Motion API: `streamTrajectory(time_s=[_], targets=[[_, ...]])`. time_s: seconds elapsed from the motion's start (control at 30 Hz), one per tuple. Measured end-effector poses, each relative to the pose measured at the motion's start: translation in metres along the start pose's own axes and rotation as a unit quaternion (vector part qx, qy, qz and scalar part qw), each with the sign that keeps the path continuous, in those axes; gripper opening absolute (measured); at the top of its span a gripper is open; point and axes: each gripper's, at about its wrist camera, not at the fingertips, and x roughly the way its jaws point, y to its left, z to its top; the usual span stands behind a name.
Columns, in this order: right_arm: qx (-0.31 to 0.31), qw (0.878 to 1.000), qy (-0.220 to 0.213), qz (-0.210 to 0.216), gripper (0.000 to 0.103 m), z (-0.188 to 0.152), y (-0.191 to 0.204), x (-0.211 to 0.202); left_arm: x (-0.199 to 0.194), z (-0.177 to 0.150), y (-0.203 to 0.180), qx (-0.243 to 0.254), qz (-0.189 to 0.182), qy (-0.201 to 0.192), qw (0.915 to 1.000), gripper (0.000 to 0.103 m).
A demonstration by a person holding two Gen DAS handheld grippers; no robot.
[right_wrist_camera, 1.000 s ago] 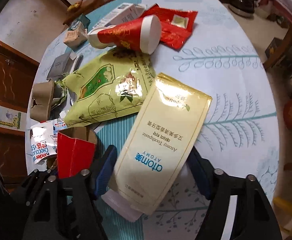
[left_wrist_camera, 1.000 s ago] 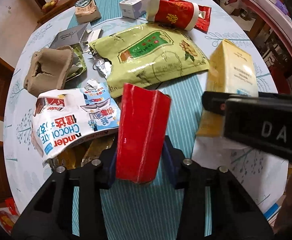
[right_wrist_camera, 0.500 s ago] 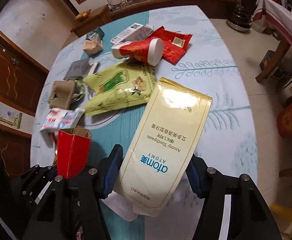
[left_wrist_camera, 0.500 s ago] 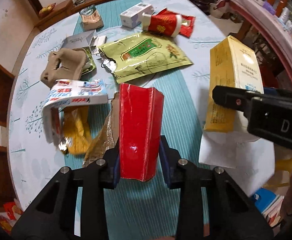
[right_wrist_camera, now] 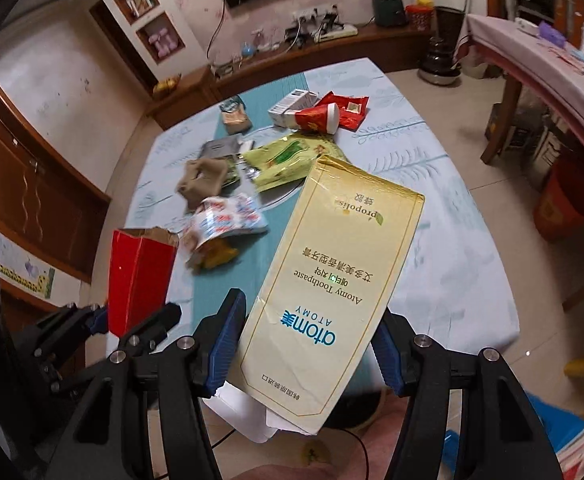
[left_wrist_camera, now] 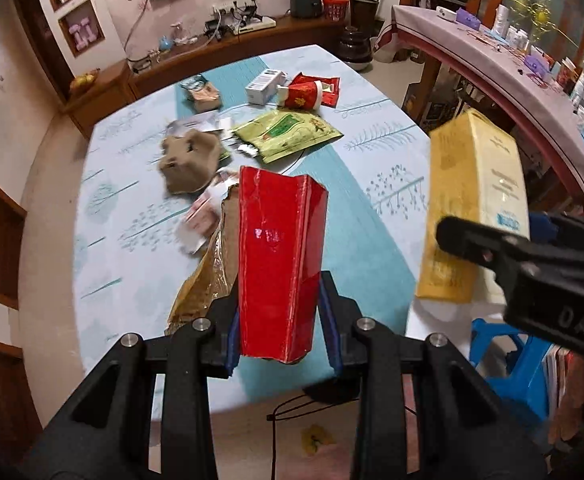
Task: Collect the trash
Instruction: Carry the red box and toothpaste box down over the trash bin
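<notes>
My left gripper [left_wrist_camera: 282, 334] is shut on a torn red carton [left_wrist_camera: 278, 264], held upright above the near edge of the table [left_wrist_camera: 140, 224]. The same red carton [right_wrist_camera: 138, 276] shows at the left of the right wrist view. My right gripper [right_wrist_camera: 305, 348] is shut on a flat yellow toothpaste box [right_wrist_camera: 327, 288] with a white sheet under it. That yellow box [left_wrist_camera: 473, 208] hangs at the right of the left wrist view. On the table lie a green pouch [left_wrist_camera: 292, 134], a brown pulp tray [left_wrist_camera: 190, 160], a white and blue wrapper [right_wrist_camera: 228, 220] and a red paper cup [left_wrist_camera: 305, 96].
A white box [left_wrist_camera: 264, 86], a red sachet [right_wrist_camera: 347, 110] and a small carton [left_wrist_camera: 202, 96] lie at the table's far end. A blue stool [left_wrist_camera: 507, 344] stands right of the table. A red bucket [right_wrist_camera: 563, 204] sits on the floor. A long counter [left_wrist_camera: 491, 56] runs along the right.
Both grippers have risen and pulled back from the table with the red carton and the yellow box. The table litter now looks smaller and farther off. The white and blue wrapper has shifted.
</notes>
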Motion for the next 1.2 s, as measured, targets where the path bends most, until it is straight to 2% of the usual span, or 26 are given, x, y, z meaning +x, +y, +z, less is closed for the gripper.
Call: streamTrajectory(time_s=[0.13, 0.27, 0.47, 0.63, 0.77, 0.93, 1.2], targets=[[0.004, 1.000, -0.016, 0.002, 0.059, -0.049, 0.021, -0.036, -0.034, -0.037, 0.009, 0.007, 0.000, -0.002, 1.0000, 0.029], [0.003, 1.000, 0.000, 0.007, 0.059, -0.095, 0.038, -0.059, -0.055, -0.072, 0.013, 0.003, 0.010, 0.010, 0.9999, 0.030], [-0.023, 1.000, 0.021, 0.001, 0.059, -0.145, 0.046, -0.068, -0.052, -0.121, 0.012, -0.023, 0.002, 0.042, 0.9989, 0.030], [-0.017, 0.997, 0.069, 0.003, 0.059, -0.189, 0.032, -0.042, -0.023, -0.163, 0.000, -0.041, 0.001, 0.081, 0.9959, 0.030], [-0.018, 0.994, 0.109, 0.006, 0.059, -0.223, 0.012, -0.005, 0.018, -0.196, -0.014, -0.067, -0.001, 0.122, 0.9903, 0.030], [-0.025, 0.988, 0.153, -0.001, 0.059, -0.251, -0.021, 0.060, 0.080, -0.229, -0.032, -0.086, 0.002, 0.171, 0.9815, 0.030], [-0.048, 0.977, 0.206, -0.004, 0.060, -0.306, -0.075, 0.178, 0.198, -0.290, -0.059, -0.107, 0.008, 0.246, 0.9632, 0.031]])
